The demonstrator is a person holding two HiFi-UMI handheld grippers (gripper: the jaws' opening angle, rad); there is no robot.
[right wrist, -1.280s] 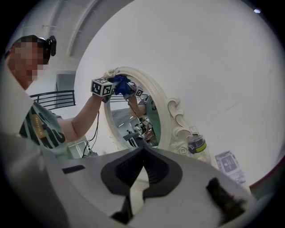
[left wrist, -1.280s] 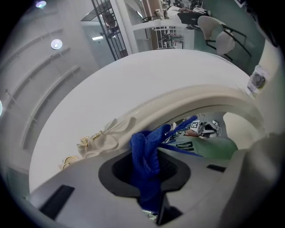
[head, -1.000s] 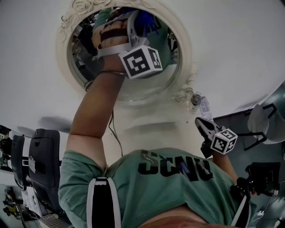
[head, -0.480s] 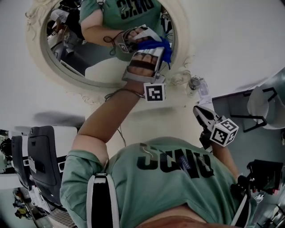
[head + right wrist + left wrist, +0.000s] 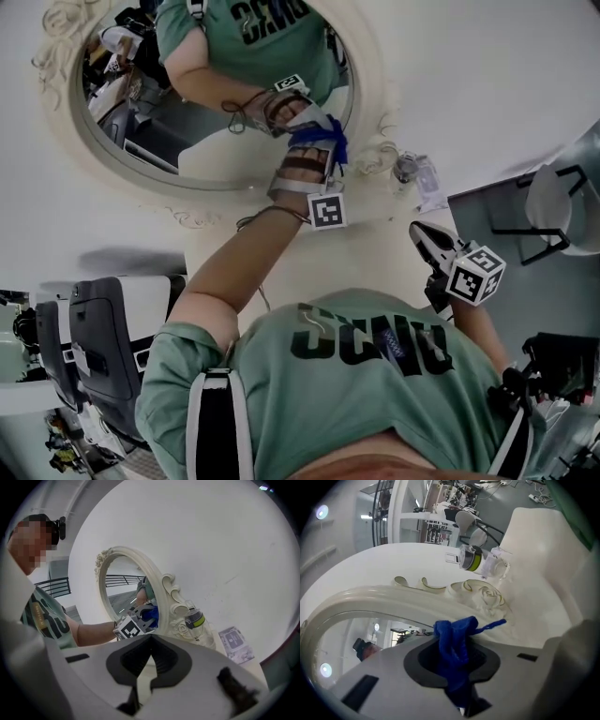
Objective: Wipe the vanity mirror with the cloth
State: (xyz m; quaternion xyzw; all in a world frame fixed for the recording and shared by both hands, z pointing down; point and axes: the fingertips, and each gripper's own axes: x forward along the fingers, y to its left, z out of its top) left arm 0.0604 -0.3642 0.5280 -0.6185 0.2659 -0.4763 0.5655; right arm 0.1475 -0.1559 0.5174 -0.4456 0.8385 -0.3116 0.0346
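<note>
- Left gripper [image 5: 457, 667] is clamped on the blue cloth [image 5: 452, 637], with the vanity mirror [image 5: 347, 639] rim just ahead. The cloth probably touches the glass; contact unclear.
- Right gripper [image 5: 143, 681] has its jaws together and empty, with the mirror well ahead.

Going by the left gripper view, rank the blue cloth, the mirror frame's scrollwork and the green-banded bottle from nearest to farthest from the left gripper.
1. Blue cloth: clamped between the left gripper's jaws.
2. Frame scrollwork: just ahead, slightly to the right.
3. Green-banded bottle: beyond the scrollwork, higher in the view.
</note>
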